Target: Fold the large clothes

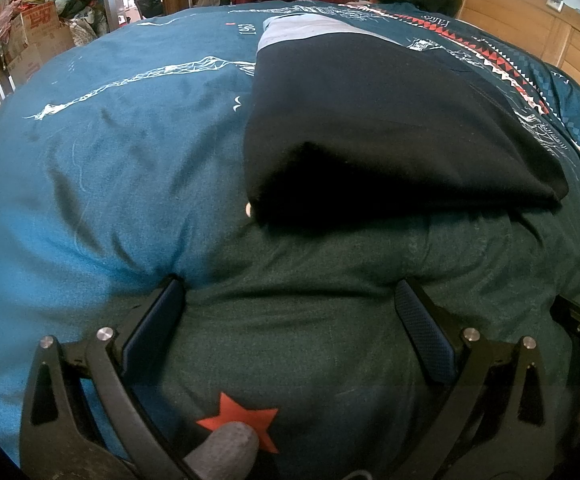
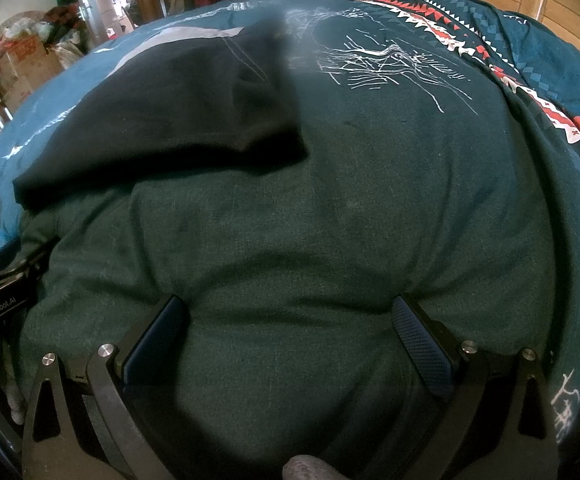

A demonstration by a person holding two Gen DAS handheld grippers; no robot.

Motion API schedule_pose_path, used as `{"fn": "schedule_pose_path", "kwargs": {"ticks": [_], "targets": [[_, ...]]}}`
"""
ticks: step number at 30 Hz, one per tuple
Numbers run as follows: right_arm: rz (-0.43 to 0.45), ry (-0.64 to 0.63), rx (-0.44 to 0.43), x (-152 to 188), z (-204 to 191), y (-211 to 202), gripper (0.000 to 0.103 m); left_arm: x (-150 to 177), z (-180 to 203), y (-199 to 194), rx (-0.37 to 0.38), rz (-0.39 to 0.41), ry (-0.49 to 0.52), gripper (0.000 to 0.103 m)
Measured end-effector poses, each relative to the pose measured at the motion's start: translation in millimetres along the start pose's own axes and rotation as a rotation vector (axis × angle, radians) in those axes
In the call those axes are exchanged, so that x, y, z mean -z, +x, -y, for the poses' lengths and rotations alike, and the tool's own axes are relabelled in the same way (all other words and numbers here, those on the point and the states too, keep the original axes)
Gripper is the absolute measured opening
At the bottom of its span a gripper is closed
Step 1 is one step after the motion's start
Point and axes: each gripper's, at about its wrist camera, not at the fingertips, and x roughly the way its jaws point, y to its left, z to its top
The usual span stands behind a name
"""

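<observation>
Pressing into the dark green quilt (image 1: pixel 310 320), the left gripper (image 1: pixel 290 300) stands with its jaws spread wide and nothing clamped between them, its fingertips dimpling the cloth. The right gripper (image 2: pixel 290 316) does the same just beside it, wide open, tips sunk into the same quilt. The black garment (image 1: pixel 390 128), already folded over with a grey band at its far end, lies ahead of both grippers, apart from the fingertips.

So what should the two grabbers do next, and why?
Probably reach forward to the near edge of the black garment. Both the left gripper and right gripper have open jaws holding nothing, pressed into the quilt short of it.
</observation>
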Motion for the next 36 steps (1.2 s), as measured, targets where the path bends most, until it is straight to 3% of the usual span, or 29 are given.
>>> {"fn": "schedule_pose_path", "kwargs": {"ticks": [36], "targets": [[0.001, 0.004, -0.001, -0.8, -5.5, 0.3, 0.103, 0.4, 0.1, 0.2, 0.0, 0.001, 0.0, 0.103]]}}
